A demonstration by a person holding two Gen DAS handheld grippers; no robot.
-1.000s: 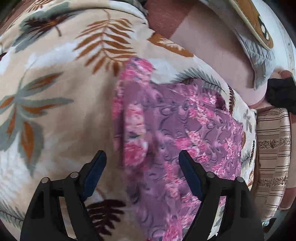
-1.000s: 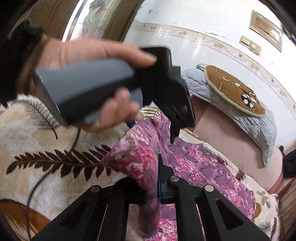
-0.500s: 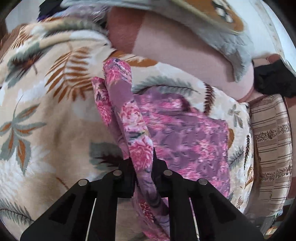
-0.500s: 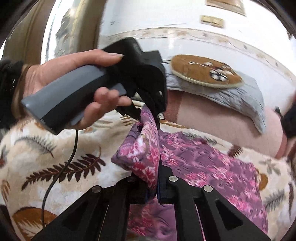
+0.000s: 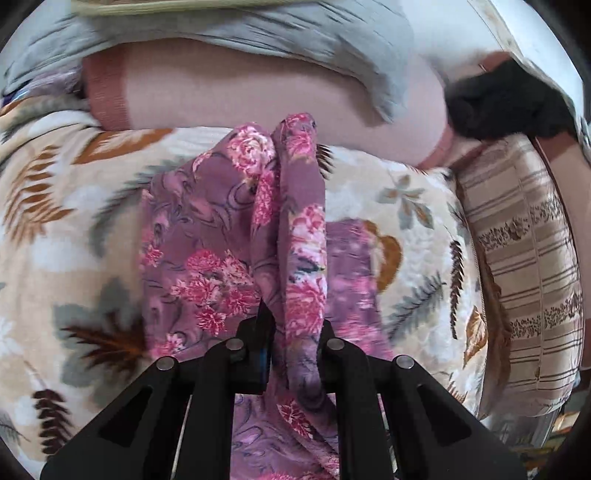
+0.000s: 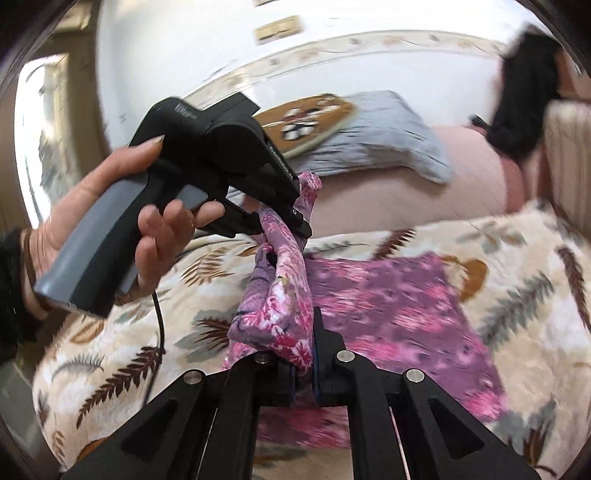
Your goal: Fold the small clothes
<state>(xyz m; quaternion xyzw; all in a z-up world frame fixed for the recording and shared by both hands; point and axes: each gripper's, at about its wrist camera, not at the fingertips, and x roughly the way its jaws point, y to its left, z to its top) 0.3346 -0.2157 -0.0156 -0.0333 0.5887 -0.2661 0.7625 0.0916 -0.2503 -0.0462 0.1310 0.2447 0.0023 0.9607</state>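
Observation:
A small purple garment with pink flowers [image 5: 207, 258] [image 6: 399, 306] lies on a cream leaf-print blanket [image 5: 62, 229] [image 6: 517, 258]. One edge of it is lifted off the blanket in a bunched ridge. My left gripper [image 5: 293, 354] is shut on that raised edge, the cloth pinched between its black fingers. In the right wrist view a hand holds the left gripper [image 6: 295, 218] by its grey handle, clamped on the far end of the ridge. My right gripper [image 6: 301, 369] is shut on the near end of the same edge. The rest of the garment lies flat to the right.
A pink bolster [image 5: 258, 92] [image 6: 424, 192] runs along the back with a grey quilted cushion [image 5: 258, 33] [image 6: 369, 129] on it. A black cloth [image 5: 506, 99] [image 6: 524, 92] lies at the far right. A striped cushion [image 5: 528, 258] borders the blanket's right side.
The left gripper, open above the garment a second ago, has shut on its edge. Both grippers have lifted that edge and carried it across the blanket toward the bolster.

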